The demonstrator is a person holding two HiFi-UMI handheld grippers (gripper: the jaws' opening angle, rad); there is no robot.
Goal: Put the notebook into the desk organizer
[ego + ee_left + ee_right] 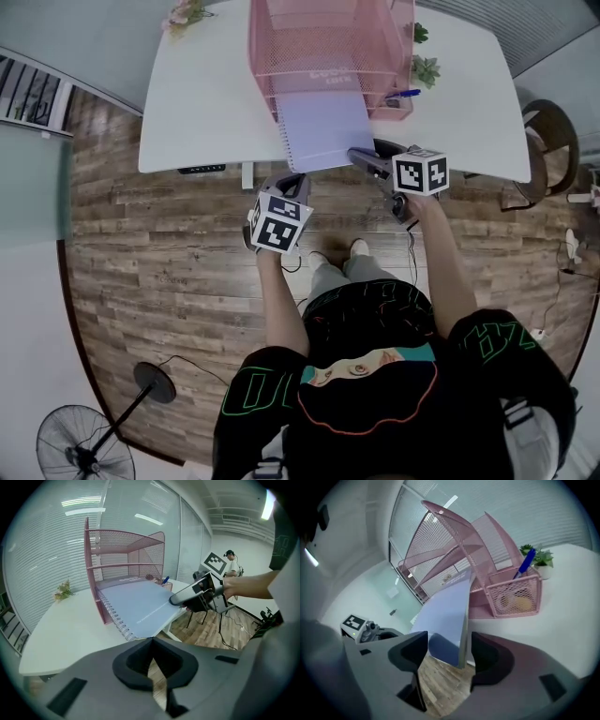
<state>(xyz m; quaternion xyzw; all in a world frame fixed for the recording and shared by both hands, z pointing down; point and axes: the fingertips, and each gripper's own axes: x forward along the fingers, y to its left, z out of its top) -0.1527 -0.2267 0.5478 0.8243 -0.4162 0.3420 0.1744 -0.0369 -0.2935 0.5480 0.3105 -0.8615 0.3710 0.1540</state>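
Observation:
A lavender spiral notebook [323, 131] lies with its far end in the bottom shelf of the pink mesh desk organizer [319, 47], and its near end juts past the white desk's front edge. My right gripper [364, 159] stands open at the notebook's near right corner. In the right gripper view that corner [445, 611] sits between the wide jaws [447, 641], neither pad pressing on it. My left gripper [291, 185] is shut and empty, hanging over the floor just short of the desk edge. In the left gripper view, its closed jaws [152, 641] point at the notebook [140, 604] and organizer [122, 550].
The organizer's side basket holds a blue pen [403, 94]. Small potted plants [424, 67] stand behind it on the white desk [206, 103], and flowers [186, 14] sit at the desk's far left. A chair [548, 141] is at right, a floor fan [84, 445] at lower left.

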